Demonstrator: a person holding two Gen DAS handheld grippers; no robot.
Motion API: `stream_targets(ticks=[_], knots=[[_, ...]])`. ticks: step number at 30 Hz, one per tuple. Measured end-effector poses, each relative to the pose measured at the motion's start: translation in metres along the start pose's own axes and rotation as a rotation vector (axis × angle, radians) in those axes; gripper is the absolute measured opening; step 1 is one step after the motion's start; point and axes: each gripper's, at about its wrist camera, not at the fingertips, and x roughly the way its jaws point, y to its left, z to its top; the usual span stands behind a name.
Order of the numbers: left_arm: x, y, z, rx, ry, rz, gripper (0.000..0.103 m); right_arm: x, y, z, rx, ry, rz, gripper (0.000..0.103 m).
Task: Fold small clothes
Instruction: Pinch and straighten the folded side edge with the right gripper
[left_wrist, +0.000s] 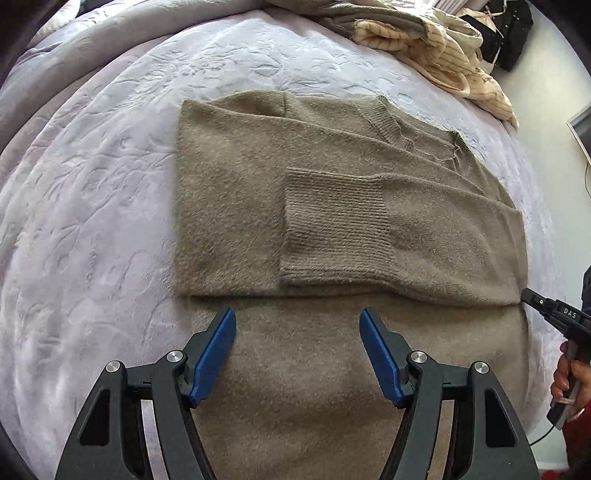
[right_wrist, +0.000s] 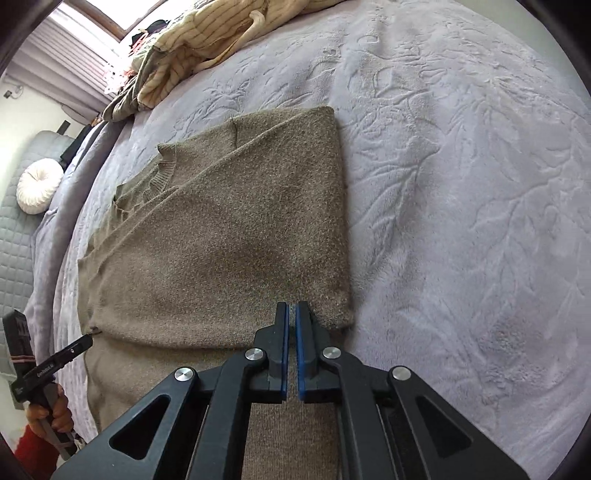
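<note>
A tan knit sweater (left_wrist: 240, 203) lies flat on the bed with its sleeves folded across the chest, a ribbed cuff (left_wrist: 332, 229) on top. My left gripper (left_wrist: 297, 314) hovers open just below the sleeve's lower edge, over the sweater's body, with nothing between its blue pads. In the right wrist view, the sweater (right_wrist: 221, 240) lies ahead, and my right gripper (right_wrist: 291, 308) is shut at the folded edge near its right corner, a sliver of knit pinched at the tips. The right gripper (left_wrist: 532, 299) also shows at the sweater's right edge. The left gripper (right_wrist: 83, 341) appears side-on at the sweater's left edge.
A lilac embossed bedspread (left_wrist: 92, 221) covers the bed all around the sweater. A pile of striped cream and olive clothes (left_wrist: 443, 48) lies at the far edge, also seen as a clothes pile (right_wrist: 207, 33). A white round cushion (right_wrist: 38, 192) sits beyond the bed. A hand (left_wrist: 569, 376) holds the right gripper's handle.
</note>
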Motion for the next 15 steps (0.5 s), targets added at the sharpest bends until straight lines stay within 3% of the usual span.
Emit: stream_targets(ticks=[8, 12, 15], knots=[[-0.019, 0.018, -0.015, -0.023, -0.012, 0.084, 0.07, -0.011, -0.005, -0.024, 0.073, 0.035, -0.024, 0.004], [-0.023, 0.041, 0.001, -0.08, -0.053, 0.093, 0.07, -0.013, -0.005, -0.029, 0.079, 0.035, -0.021, 0.006], [-0.015, 0.063, 0.018, -0.145, -0.057, 0.019, 0.07, -0.013, -0.01, -0.023, 0.11, 0.009, 0.027, 0.029]])
